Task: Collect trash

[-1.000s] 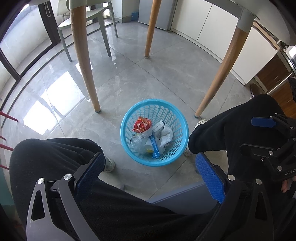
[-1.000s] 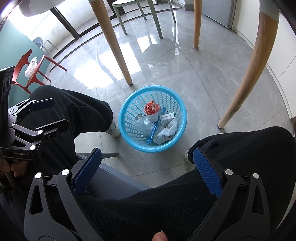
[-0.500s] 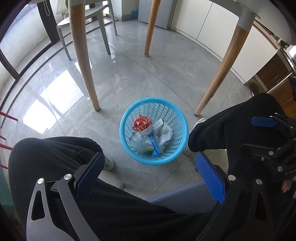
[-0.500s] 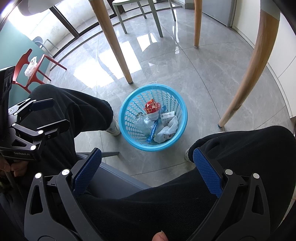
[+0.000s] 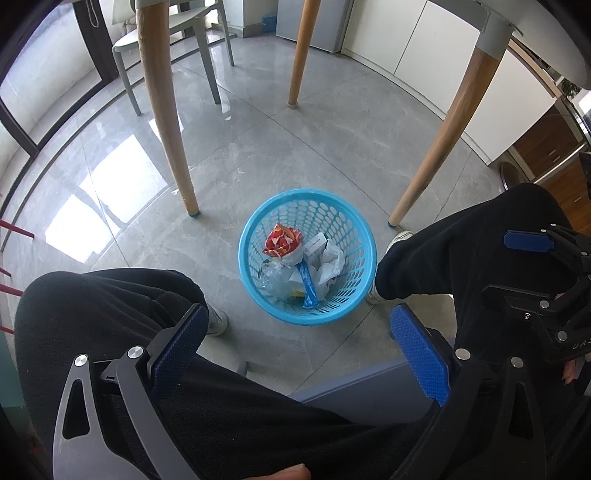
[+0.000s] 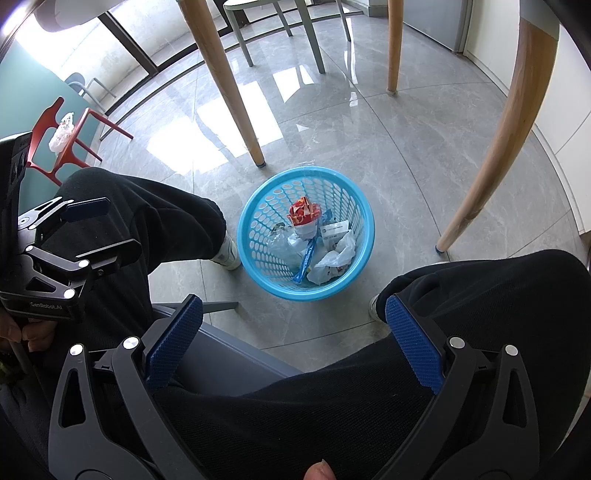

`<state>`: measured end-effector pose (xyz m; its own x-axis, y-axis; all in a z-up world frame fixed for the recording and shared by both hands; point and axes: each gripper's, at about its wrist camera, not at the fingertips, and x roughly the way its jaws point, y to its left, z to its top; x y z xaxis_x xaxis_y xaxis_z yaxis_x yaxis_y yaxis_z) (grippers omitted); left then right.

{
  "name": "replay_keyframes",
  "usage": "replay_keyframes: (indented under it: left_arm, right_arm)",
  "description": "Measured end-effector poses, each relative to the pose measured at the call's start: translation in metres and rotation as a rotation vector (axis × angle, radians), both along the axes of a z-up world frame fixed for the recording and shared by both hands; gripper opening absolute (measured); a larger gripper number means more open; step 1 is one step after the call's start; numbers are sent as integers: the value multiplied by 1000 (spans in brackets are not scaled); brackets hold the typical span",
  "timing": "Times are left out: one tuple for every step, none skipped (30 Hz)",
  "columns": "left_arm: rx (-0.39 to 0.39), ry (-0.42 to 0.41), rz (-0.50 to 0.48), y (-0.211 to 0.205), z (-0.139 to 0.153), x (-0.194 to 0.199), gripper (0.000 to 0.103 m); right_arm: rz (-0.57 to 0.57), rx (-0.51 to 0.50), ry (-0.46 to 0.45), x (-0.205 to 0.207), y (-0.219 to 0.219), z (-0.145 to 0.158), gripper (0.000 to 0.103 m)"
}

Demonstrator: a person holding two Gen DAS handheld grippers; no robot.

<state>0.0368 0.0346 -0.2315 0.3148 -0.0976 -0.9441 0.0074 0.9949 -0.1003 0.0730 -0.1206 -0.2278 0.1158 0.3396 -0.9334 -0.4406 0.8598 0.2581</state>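
A blue plastic basket point(image 5: 306, 192) point(image 6: 306, 170) stands on the grey floor between a seated person's feet. Inside lie a red-orange wrapper point(image 5: 282, 240) point(image 6: 304, 214), a blue wrapper point(image 5: 308, 286) point(image 6: 306, 258), a white box point(image 5: 316, 245) point(image 6: 334, 230), clear plastic point(image 5: 275, 277) point(image 6: 282, 242) and a crumpled white bag point(image 5: 330, 264) point(image 6: 334, 258). My left gripper point(image 5: 299, 312) point(image 6: 123, 225) is open and empty above the person's left thigh. Over the right thigh my right gripper point(image 6: 293, 301) point(image 5: 495, 264) is open too, holding nothing. Both hang well above the basket.
Wooden table legs point(image 5: 166, 122) point(image 5: 439, 147) point(image 6: 495, 147) rise around the basket under a white tabletop. The person's black trousers point(image 5: 110, 306) point(image 6: 480, 295) and a grey seat edge point(image 6: 229, 354) fill the foreground. A grey-green chair point(image 5: 173, 33) and a red chair point(image 6: 62, 140) stand further off.
Almost nothing: the basket sits slightly higher in the left wrist view. Both grippers stay open and empty in the same places.
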Motion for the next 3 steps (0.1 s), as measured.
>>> replay_keyframes:
  left_arm:
    - [3,-1,-1,0,0,-1,97]
    - [4,0,-3,0,0,-1,97]
    - [5,1,-3,0,0,-1,97]
  right_arm:
    - [0,0,0,0,0,0,95]
    - [0,0,0,-1,0,0,95]
    - [0,0,0,-1,0,0,95]
